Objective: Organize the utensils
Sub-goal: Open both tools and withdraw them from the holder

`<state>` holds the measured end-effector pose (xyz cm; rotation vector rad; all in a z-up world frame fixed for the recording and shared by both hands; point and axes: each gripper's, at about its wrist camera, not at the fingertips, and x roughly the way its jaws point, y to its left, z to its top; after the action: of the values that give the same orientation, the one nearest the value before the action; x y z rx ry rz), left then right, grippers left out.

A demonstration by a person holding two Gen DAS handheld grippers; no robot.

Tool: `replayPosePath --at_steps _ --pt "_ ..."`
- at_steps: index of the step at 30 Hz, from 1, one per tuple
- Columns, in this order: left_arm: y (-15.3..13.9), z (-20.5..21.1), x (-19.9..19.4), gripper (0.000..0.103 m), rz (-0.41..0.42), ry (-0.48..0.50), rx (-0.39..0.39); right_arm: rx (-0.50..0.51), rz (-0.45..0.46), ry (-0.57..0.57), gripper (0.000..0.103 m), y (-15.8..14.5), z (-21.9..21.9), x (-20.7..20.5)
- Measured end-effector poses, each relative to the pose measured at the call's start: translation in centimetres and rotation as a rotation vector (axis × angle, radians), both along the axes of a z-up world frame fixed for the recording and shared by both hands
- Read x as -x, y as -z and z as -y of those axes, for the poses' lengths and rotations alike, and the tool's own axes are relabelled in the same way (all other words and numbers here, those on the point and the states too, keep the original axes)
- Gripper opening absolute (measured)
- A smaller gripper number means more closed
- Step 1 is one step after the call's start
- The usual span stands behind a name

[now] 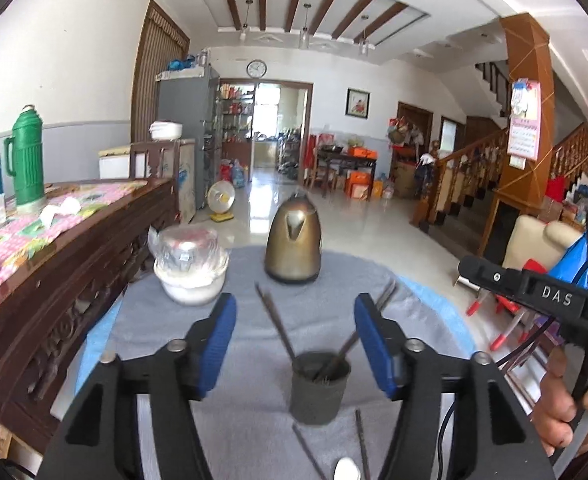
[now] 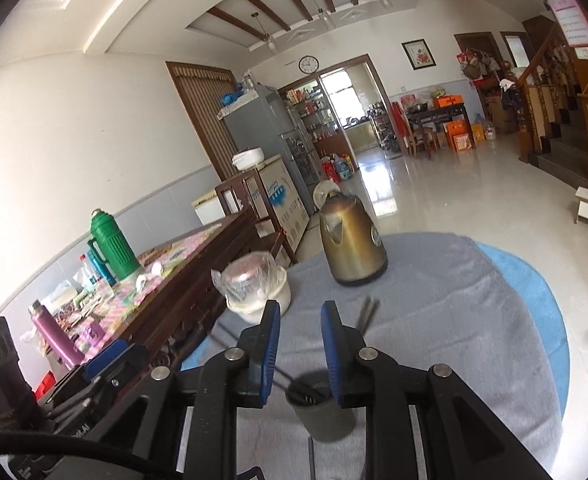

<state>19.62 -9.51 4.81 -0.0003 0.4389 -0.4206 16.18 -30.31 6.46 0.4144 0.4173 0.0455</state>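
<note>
A dark grey cup (image 1: 319,392) stands on the grey cloth, holding several dark chopsticks (image 1: 274,320) that lean left and right out of it. My left gripper (image 1: 295,308) is open wide just above and behind the cup, and the leaning chopsticks cross the gap without touching the blue pads (image 1: 218,344). Two loose chopsticks (image 1: 361,440) and a white spoon (image 1: 345,470) lie in front of the cup. In the right wrist view, my right gripper (image 2: 299,308) hovers over the same cup (image 2: 321,412), its jaws a little apart with nothing between them.
A gold kettle (image 1: 294,244) stands at the far side of the round table (image 1: 433,304). A white bowl topped by a plastic-wrapped container (image 1: 192,268) sits far left. A dark wooden sideboard (image 1: 74,280) with a green thermos (image 1: 26,160) runs along the left.
</note>
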Motion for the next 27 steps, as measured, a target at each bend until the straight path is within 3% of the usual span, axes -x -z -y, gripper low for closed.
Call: replayPosePath --at_steps 4,8,12,21,24,26,27 --pt "3.8 1.2 1.1 0.073 -0.061 -0.032 -0.072 -0.017 -0.078 -0.013 0.024 3.9 -0.3 0.6" --pt "7.7 1.9 1.5 0.073 -0.190 -0.039 -0.119 -0.022 -0.172 -0.009 0.024 8.2 -0.4 1.5" --pt "9.3 1.9 2.2 0.073 -0.254 -0.066 -0.155 -0.047 -0.259 -0.016 0.024 11.5 0.0 2.4" --pt "8.3 1.4 4.8 0.076 -0.199 -0.076 -0.189 -0.056 -0.240 -0.004 0.027 11.5 -0.2 5.1" --pt "8.4 1.1 5.3 0.077 -0.193 -0.073 -0.194 -0.048 -0.232 0.006 0.039 11.4 -0.4 6.0" --pt "8.7 0.9 5.4 0.077 -0.196 -0.070 -0.194 -0.040 -0.230 0.015 0.054 11.5 -0.4 6.4" --pt "9.0 0.7 5.4 0.077 -0.197 -0.070 -0.197 -0.038 -0.229 0.019 0.054 11.5 -0.4 6.5"
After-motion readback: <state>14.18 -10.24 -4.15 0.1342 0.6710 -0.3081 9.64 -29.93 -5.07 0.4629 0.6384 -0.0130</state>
